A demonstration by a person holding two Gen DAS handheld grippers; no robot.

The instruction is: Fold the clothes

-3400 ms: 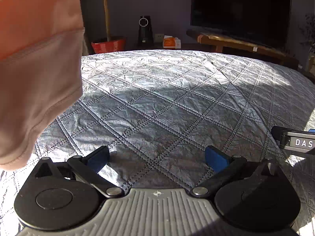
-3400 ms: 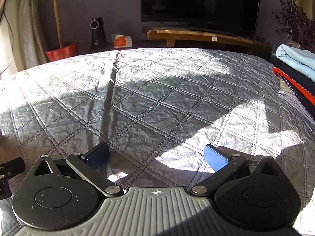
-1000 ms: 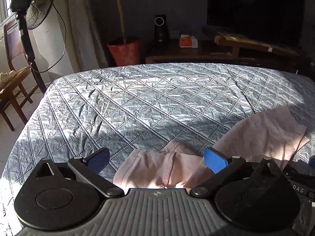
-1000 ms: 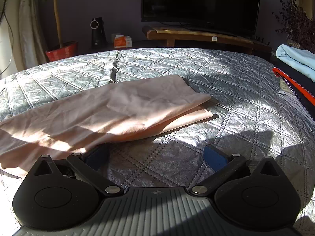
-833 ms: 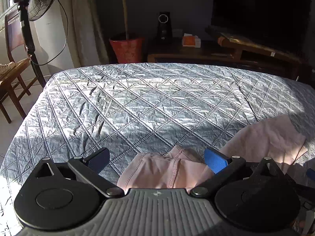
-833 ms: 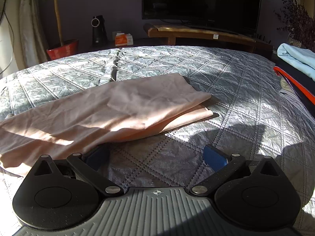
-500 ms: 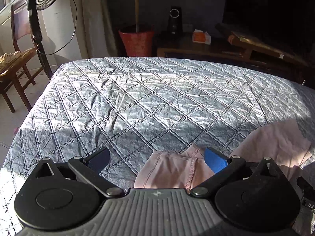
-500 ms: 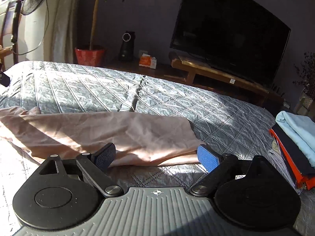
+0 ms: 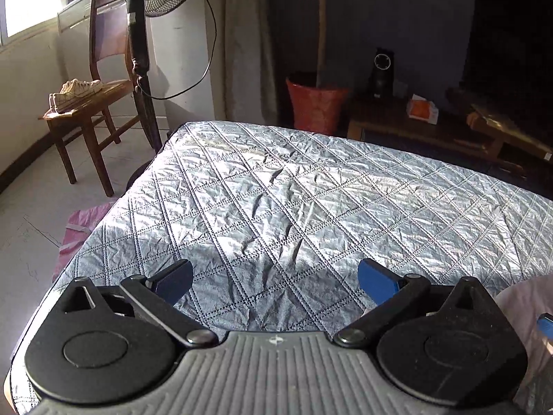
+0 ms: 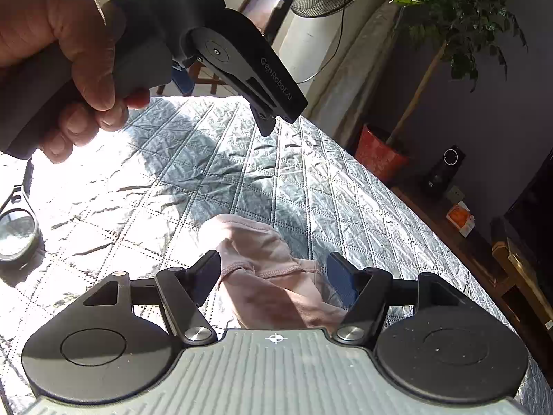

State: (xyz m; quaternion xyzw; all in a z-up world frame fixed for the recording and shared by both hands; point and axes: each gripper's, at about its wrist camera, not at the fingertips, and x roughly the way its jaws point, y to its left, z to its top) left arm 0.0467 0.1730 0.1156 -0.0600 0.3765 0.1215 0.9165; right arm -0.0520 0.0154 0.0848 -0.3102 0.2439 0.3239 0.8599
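Observation:
A pale pink garment lies on the grey quilted bed (image 9: 311, 190). In the right wrist view its hemmed, bunched end (image 10: 266, 276) sits between the fingers of my right gripper (image 10: 273, 278), whose jaws are closing; the pads do not clearly press the cloth. My left gripper (image 9: 274, 282) is open over bare quilt, with only a strip of the pink garment (image 9: 525, 311) showing at the lower right. A person's hand (image 10: 62, 52) holds the left tool above the bed, its fingertips (image 10: 265, 125) pointing down at the quilt.
The bed's corner and the floor lie left of the left gripper, with a pink bag (image 9: 83, 228) there. Beyond stand a wooden chair with shoes (image 9: 76, 93), a fan (image 9: 138, 34), a red plant pot (image 9: 314, 107) and a low wooden stand (image 10: 518, 266). A round black object (image 10: 15, 231) rests on the quilt.
The left gripper moved left off the garment's hemmed end onto bare quilt. The right gripper swung left, rolled, and now has that end between its narrowing fingers.

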